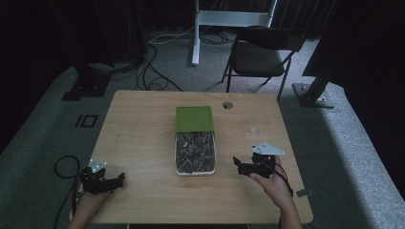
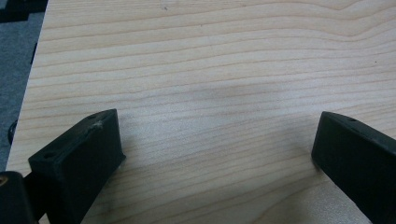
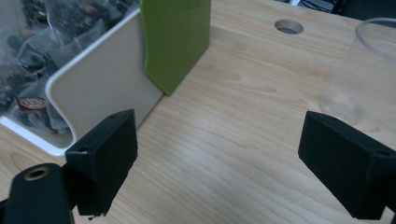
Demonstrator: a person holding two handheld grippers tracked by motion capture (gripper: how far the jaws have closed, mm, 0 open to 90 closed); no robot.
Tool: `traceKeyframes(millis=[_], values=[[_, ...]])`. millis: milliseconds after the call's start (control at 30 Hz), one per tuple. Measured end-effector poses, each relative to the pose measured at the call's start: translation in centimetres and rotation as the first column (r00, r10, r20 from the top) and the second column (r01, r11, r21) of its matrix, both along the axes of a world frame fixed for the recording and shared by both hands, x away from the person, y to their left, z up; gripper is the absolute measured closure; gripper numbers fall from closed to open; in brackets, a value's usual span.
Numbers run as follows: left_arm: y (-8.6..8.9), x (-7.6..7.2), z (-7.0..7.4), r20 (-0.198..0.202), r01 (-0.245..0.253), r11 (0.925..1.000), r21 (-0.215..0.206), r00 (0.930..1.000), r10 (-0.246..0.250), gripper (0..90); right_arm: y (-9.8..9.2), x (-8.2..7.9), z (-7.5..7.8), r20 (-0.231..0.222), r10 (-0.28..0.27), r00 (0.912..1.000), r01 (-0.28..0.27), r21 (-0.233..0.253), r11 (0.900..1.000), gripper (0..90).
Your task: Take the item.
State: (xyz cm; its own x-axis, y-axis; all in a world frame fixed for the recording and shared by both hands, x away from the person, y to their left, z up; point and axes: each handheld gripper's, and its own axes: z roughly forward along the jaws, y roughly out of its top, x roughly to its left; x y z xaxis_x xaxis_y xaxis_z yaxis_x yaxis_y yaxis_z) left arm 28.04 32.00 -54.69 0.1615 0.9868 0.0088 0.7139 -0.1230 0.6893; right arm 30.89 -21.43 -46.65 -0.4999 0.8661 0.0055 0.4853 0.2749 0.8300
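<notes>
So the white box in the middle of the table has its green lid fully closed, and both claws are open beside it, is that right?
Not quite: the green lid is slid back, leaving the white box partly open with packets visible, as the high view shows. Both claws, left and right, are indeed open.

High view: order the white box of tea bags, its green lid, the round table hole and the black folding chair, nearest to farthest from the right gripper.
From the right gripper:
1. White box of tea bags, just to its left.
2. Green lid, on the box's far end.
3. Round hole near the table's far edge.
4. Black folding chair, on the floor beyond the table.
</notes>
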Motion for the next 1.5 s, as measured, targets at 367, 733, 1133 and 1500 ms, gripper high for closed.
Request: traceKeyframes(millis=[367,733,1133,1500], values=[[0.0,0.0,0.0,0.000,-0.002,1.0000,-0.001,1.0000,0.002,2.3,1.3,0.5,1.3,0.024,0.028,0.9993,-0.028,0.009,1.000,11.7],[0.0,0.0,0.0,0.000,-0.001,1.0000,-0.001,1.0000,0.001,2.3,2.8,1.0,2.5,0.045,0.056,0.9974,-0.057,0.025,0.998,11.7],[0.0,0.0,0.0,0.000,-0.002,1.0000,-0.001,1.0000,0.002,2.3,5.0,1.4,3.2,0.058,0.112,0.9920,-0.113,0.025,0.993,13.8],[0.0,0.0,0.0,0.001,-0.002,1.0000,-0.002,1.0000,0.002,2.3,6.4,1.8,3.4,0.060,0.148,0.9871,-0.149,0.020,0.989,13.8]])
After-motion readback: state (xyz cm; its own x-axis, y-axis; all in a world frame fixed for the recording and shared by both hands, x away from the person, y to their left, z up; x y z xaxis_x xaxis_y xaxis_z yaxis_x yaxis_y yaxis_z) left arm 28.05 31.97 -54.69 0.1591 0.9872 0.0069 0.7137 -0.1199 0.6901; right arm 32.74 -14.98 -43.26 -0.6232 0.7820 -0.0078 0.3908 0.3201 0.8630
